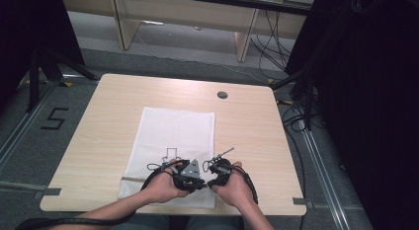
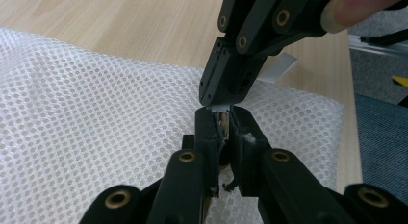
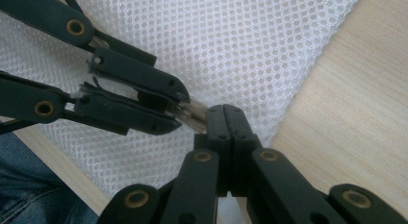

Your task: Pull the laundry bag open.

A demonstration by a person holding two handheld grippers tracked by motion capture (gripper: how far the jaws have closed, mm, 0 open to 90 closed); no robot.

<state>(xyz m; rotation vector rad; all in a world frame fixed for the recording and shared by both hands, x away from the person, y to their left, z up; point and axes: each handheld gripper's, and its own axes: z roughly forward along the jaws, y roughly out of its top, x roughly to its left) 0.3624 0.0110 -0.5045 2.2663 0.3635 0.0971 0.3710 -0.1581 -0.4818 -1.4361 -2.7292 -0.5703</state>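
A white mesh cloth (image 1: 173, 131) lies flat on the wooden table (image 1: 247, 121). Both grippers meet tip to tip over its near edge. My left gripper (image 2: 224, 120) is shut on a small beige piece (image 2: 223, 124) at the cloth's edge. In the right gripper view that same piece (image 3: 195, 112) pokes out of the left gripper (image 3: 180, 108). My right gripper (image 3: 226, 113) has its jaws pressed fully together, its tip touching the piece. From the left gripper view it (image 2: 216, 96) comes down from above, a pale sliver at its tip. I cannot tell whether it pinches anything.
A round cable hole (image 1: 222, 95) sits at the table's far side. Grey tape strips (image 1: 49, 192) mark the front corners. The person's hands (image 1: 163, 188) rest close to the table's near edge. Dark stands and cables crowd the floor on the right.
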